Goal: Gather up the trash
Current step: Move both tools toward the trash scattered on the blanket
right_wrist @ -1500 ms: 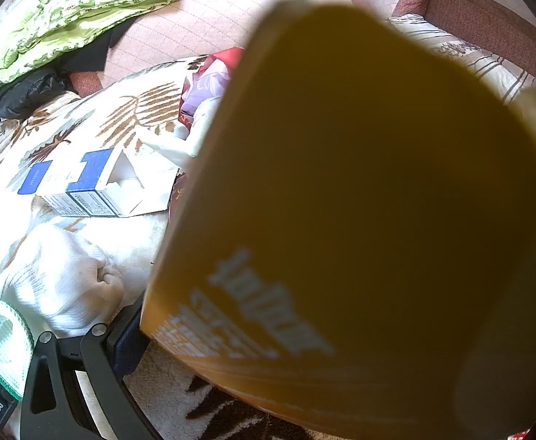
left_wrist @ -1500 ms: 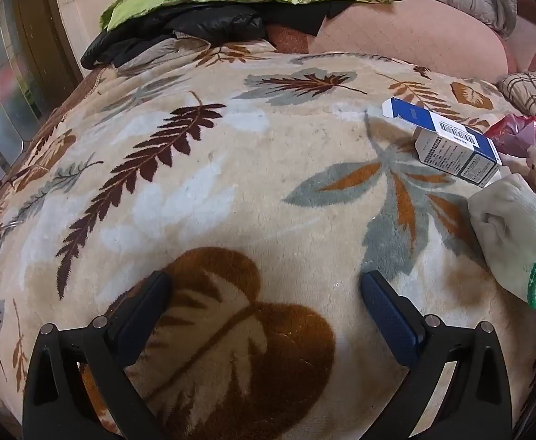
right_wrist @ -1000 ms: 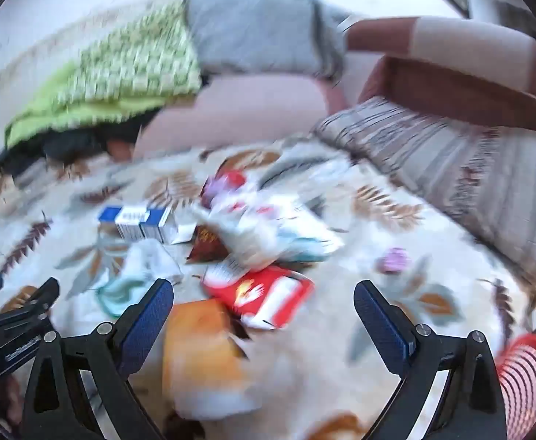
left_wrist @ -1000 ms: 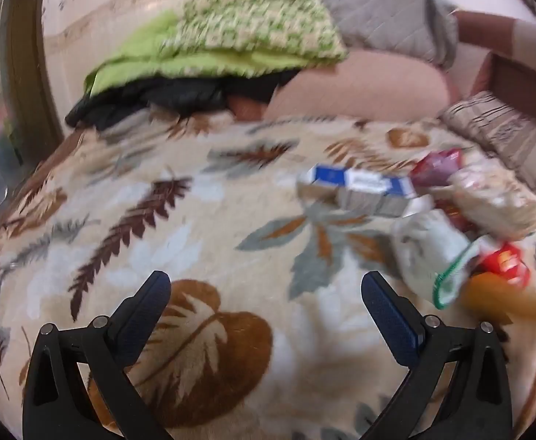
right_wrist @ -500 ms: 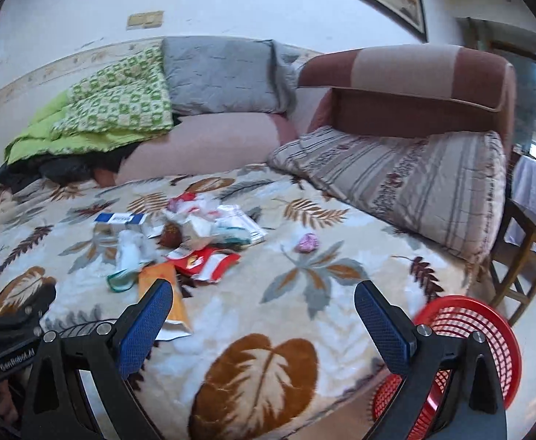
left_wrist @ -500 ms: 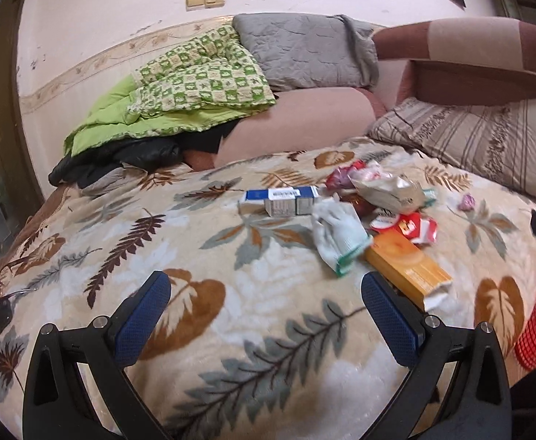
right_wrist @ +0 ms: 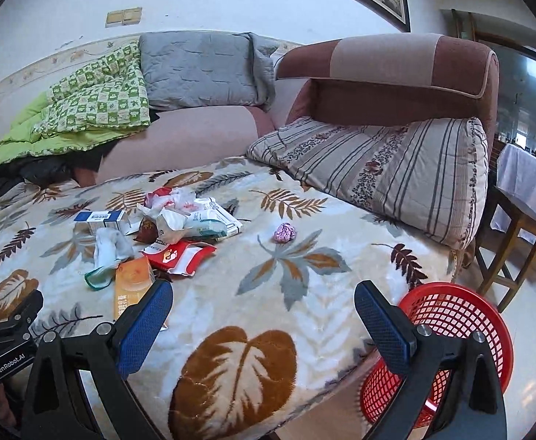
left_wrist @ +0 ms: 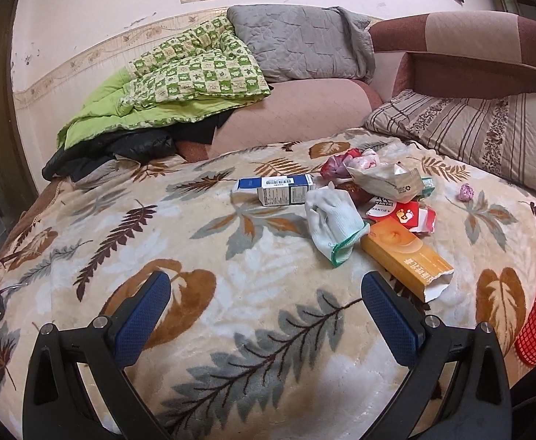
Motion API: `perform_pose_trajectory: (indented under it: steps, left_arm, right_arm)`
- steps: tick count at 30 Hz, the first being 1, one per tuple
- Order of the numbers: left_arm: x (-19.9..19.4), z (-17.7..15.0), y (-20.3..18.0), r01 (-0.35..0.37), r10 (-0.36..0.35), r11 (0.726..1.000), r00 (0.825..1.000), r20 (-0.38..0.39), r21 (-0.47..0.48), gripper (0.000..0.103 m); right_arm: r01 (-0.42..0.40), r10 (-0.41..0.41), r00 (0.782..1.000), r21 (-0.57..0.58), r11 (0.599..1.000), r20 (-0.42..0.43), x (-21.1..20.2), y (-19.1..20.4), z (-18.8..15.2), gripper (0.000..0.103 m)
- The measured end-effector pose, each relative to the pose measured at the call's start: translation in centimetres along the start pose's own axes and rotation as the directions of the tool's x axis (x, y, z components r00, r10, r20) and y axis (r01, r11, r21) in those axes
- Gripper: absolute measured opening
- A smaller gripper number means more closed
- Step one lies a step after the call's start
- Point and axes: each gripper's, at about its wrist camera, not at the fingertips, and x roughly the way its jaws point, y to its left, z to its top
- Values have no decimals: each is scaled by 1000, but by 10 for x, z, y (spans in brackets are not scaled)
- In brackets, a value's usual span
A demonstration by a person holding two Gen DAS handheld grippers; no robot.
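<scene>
Hovering over a leaf-patterned blanket (left_wrist: 202, 333), the left gripper (left_wrist: 266, 297) and right gripper (right_wrist: 264, 306) both have jaws spread wide, holding nothing. A red basket (right_wrist: 462, 315) stands beside the bed's near edge. Farther off lie an orange box (left_wrist: 403, 253), white glove (left_wrist: 332, 220), red packet (right_wrist: 180, 255), blue-and-white carton (left_wrist: 275, 189), and a crumpled pink wrapper (right_wrist: 285, 233) apart from them.

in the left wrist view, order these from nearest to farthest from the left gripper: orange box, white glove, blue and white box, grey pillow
1. orange box, just ahead of the left gripper, by its right finger
2. white glove, slightly beyond it
3. blue and white box, mid-blanket
4. grey pillow, up against the wall
</scene>
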Motion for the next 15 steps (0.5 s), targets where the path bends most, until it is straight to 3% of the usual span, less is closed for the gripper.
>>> perform_pose_trajectory:
  steps: [7,15]
  left_arm:
    - [0,2,-2,2,-2,1000,1000,4,-5,103]
    - [-17,6,-3,9,-9,1000,995,101,-2,103]
  right_arm:
    - [1,-1,1000,5,1000,0,0,-1,1,101]
    - [5,-5,999,5,1000,48,-11,-1,1,101]
